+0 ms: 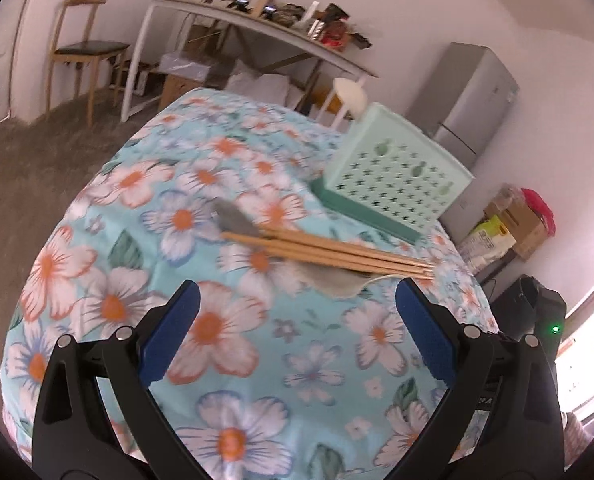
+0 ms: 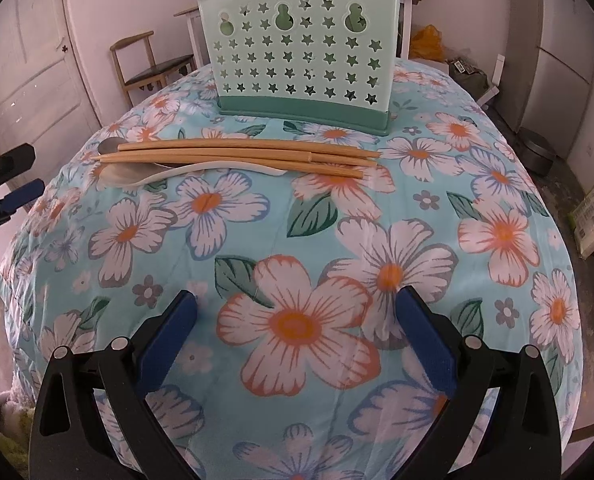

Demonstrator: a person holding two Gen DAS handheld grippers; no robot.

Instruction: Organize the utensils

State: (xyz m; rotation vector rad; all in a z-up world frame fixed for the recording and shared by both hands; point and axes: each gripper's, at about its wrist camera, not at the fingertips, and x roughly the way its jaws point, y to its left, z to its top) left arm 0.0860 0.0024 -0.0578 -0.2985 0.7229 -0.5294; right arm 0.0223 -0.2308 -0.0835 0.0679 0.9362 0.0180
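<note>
a table under a pale blue floral cloth [image 2: 297,240] fills both views, and nothing is in hand yet, so this reads as the opening reach. straight ahead of the right claw [image 2: 297,344], at the far side of the cloth, stands the mint-green plastic utensil holder with star-shaped holes [image 2: 301,48], upright, a white spoon handle [image 1: 351,96] poking out of its top in the left view. between that holder and the right claw lies the pile: wooden chopsticks [image 2: 249,154] crosswise, resting over a white ceramic spoon [image 2: 201,170] and a grey metal spoon [image 2: 109,146]. the right claw hangs released, blue pads wide apart, well short of the pile. the left claw [image 1: 297,340] is released too, the chopsticks just ahead of its tips. next move, i'd judge: close in on the chopsticks, pinch across the bundle, lift it clear of the spoons, tip it upright for the holder.
</note>
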